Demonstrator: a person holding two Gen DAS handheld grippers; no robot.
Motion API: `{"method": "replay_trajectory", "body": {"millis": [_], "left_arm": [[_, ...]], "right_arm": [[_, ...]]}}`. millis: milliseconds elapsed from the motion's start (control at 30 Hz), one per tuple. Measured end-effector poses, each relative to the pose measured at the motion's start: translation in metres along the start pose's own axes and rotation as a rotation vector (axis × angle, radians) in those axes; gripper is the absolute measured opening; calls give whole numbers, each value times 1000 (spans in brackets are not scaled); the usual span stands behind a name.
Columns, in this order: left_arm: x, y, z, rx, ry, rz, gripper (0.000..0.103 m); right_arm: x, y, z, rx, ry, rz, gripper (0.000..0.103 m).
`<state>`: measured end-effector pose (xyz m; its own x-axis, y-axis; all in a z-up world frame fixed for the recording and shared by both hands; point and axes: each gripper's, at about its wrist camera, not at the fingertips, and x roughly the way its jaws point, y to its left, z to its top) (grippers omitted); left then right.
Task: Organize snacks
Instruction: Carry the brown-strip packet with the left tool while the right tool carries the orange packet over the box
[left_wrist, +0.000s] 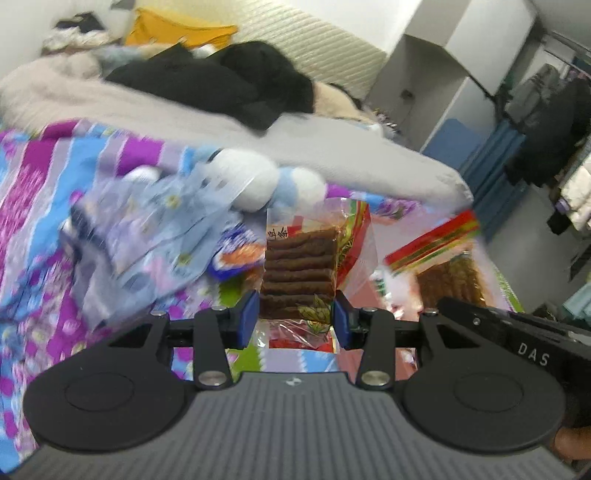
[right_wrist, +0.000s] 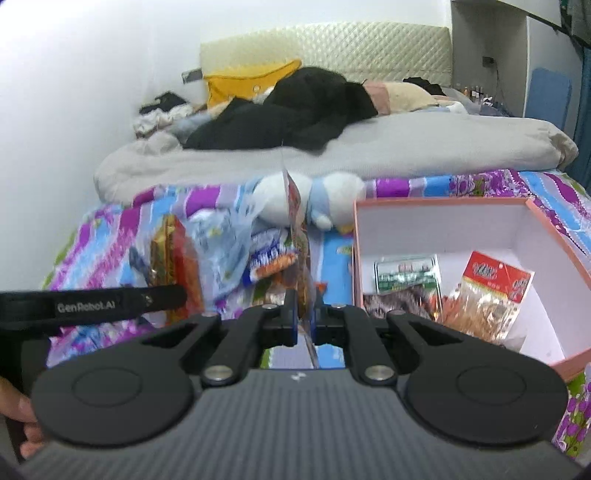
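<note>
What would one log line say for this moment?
left gripper: shut on clear packet of brown ridged snacks | right gripper: shut on thin clear snack packet | pink cardboard box: holds packets

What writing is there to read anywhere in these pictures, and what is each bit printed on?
"DAS": on the black body of the right gripper, seen from the left wrist.
"GenRobot.AI": on the black side of the left gripper, seen from the right wrist.
Print on the red snack packet and the green-and-white packet in the pink box: too blurred to read.

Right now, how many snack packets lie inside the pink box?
2 visible in the pink box: a green-labelled packet toward its left, a red-labelled packet toward its right. Others may be hidden behind the gripper.
</note>
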<state>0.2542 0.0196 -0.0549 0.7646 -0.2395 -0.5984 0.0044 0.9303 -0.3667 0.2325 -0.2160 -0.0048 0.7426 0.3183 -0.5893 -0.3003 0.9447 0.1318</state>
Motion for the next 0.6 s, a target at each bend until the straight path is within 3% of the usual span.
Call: {"method": "replay_trajectory", "body": {"millis": [100, 200, 400, 600], "left_arm": [[-2, -22, 22, 39, -20, -38, 48], [0, -48, 42, 83, -29, -62, 48], [9, -104, 78, 152, -41, -124, 48], [44, -159, 89, 204, 14, -175, 48]], "right_arm": [[-8, -14, 18, 60, 0, 57, 9], [-19, -29, 34, 80, -15, 57, 9], [-39, -56, 63, 35, -62, -33, 9], [-40, -107, 74, 41, -56, -143, 10]]}}
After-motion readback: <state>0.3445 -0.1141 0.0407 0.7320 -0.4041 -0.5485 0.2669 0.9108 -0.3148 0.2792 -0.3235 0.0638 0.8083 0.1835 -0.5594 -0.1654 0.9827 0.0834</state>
